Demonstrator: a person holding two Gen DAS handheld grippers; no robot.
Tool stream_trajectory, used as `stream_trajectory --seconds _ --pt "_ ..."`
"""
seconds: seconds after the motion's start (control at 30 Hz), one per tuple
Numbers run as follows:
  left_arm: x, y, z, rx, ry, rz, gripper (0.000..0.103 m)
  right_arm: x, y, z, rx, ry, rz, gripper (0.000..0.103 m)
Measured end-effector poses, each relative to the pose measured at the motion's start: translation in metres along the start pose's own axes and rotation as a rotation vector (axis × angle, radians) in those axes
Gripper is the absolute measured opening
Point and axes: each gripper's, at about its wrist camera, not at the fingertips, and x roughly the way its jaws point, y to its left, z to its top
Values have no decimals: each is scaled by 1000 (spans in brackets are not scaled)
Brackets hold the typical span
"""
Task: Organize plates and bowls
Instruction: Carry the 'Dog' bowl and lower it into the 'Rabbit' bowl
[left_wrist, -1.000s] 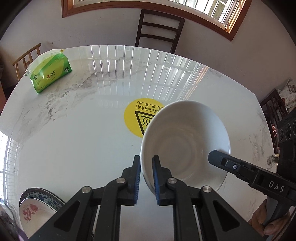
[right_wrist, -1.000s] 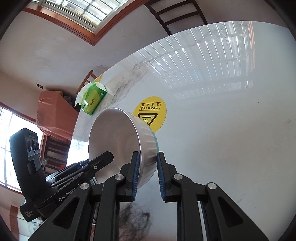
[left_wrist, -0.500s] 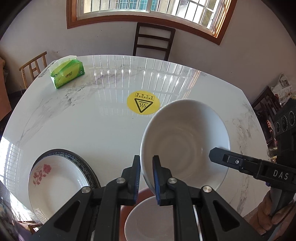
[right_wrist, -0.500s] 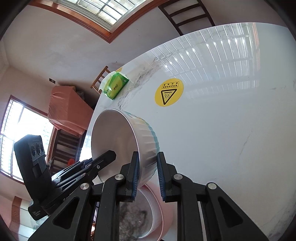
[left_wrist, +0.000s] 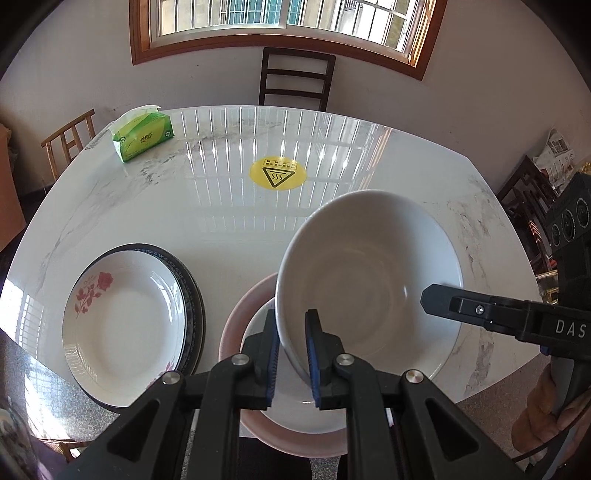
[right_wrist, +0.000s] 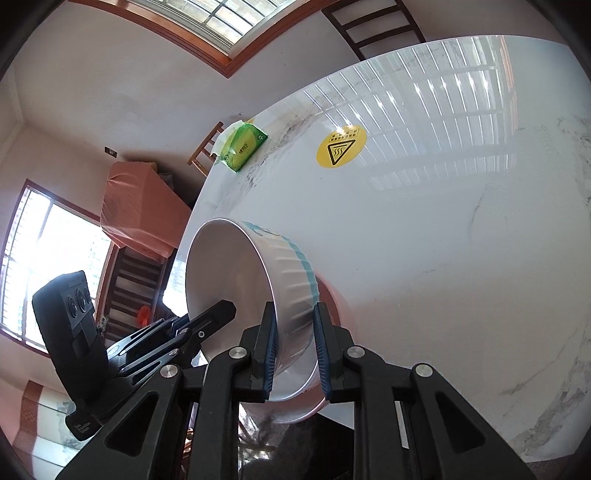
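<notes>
Bowl: your white ribbed ceramic bowl (left_wrist: 369, 280) hangs tilted above the pink-rimmed plate (left_wrist: 236, 321) at the marble table's (left_wrist: 207, 206) near edge.
Left gripper (left_wrist: 291, 347): you're pinching its rim.
Right gripper (right_wrist: 295, 347): clamped on the opposite rim.

White ribbed bowl (left_wrist: 369, 273) tilts above pink bowl (left_wrist: 236, 317), beside stacked plates (left_wrist: 122, 317).

bowl (left_wrist: 369, 273) above pink dish (left_wrist: 236, 325) (plates (left_wrist: 122, 321) left)
</notes>
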Motion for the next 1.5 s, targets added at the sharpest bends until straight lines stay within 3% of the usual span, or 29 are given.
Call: stream_trajectory --seconds 0.57,1.5 --pt "-7 9 -26 12 27 -4 14 11 14 -20 -3 7 -22 19" --pt "8 21 -27 -13 84 -15 14 26 11 -22 33 44 -28 19"
